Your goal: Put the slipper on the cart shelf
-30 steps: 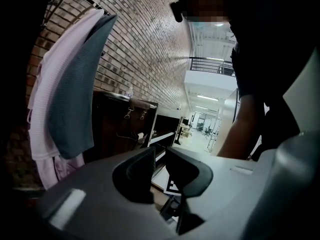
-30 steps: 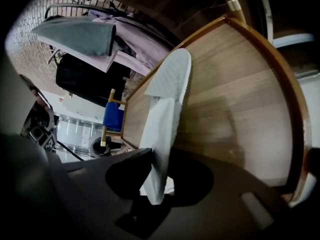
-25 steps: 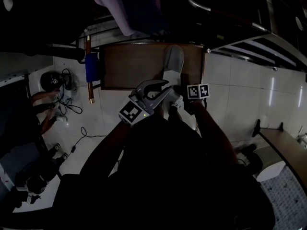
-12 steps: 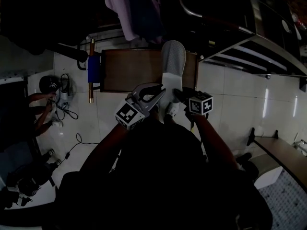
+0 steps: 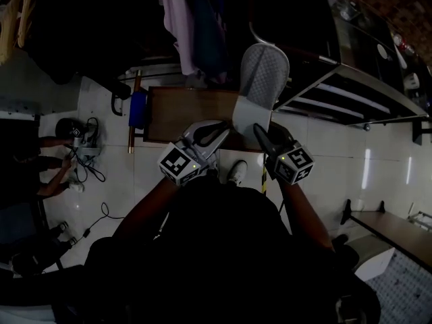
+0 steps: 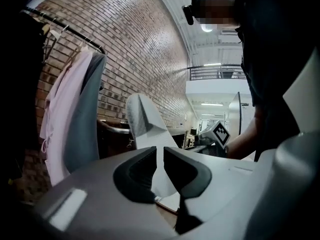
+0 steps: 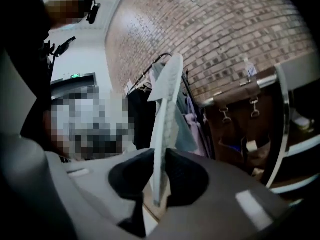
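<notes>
The right claw is clenched on the thin edge of the slipper, which stands on edge between its pads with the toe pointing up. The left claw has its jaws drawn almost together with only a slit between them, and the slipper's pale heel end lies just beyond its tips. The slipper hangs in the air above a wooden platform on the tiled floor. Dark shelves with metal rails stand to the right, and clothes hang behind.
</notes>
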The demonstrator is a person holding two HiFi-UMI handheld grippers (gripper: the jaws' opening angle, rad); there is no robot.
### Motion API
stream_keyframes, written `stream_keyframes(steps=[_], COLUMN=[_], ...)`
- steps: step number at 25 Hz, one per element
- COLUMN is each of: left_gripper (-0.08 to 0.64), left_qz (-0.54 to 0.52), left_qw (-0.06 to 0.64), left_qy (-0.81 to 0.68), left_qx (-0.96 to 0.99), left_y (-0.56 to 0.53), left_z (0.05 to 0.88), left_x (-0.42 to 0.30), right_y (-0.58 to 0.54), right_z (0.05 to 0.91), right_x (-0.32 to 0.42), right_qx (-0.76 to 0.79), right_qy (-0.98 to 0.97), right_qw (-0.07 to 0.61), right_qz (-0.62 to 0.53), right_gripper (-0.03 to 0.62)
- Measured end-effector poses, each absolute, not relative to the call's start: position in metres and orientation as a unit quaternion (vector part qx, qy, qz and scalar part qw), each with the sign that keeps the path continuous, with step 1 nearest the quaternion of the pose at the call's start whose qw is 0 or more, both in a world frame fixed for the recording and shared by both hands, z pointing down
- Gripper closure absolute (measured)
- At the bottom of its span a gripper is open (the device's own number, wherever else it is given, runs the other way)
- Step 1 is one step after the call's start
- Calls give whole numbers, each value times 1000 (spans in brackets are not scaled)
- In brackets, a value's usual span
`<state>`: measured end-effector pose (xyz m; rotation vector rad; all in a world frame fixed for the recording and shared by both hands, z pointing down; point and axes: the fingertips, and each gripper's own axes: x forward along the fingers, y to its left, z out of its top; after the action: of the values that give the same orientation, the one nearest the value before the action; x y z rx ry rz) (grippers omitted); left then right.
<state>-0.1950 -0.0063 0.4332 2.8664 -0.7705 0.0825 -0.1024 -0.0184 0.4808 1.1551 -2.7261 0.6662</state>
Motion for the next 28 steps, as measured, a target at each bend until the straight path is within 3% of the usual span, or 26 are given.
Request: stream_keyframes(steps=[11, 28], left_gripper=[549, 560], left_qz=[-2, 14], left_qw=[62, 52], left_qy=[-258, -240], left_qx=[964, 969], left_y=[-11, -15], left_z=[389, 393], left_x=[-186, -178], right_y=[-23, -23], right_z=[379, 389], right_x=[-104, -97], right_qx=[413, 429], right_qy=[-909, -901], right_qw=[39, 33], right_qz=[50, 64], right_gripper=[529, 529])
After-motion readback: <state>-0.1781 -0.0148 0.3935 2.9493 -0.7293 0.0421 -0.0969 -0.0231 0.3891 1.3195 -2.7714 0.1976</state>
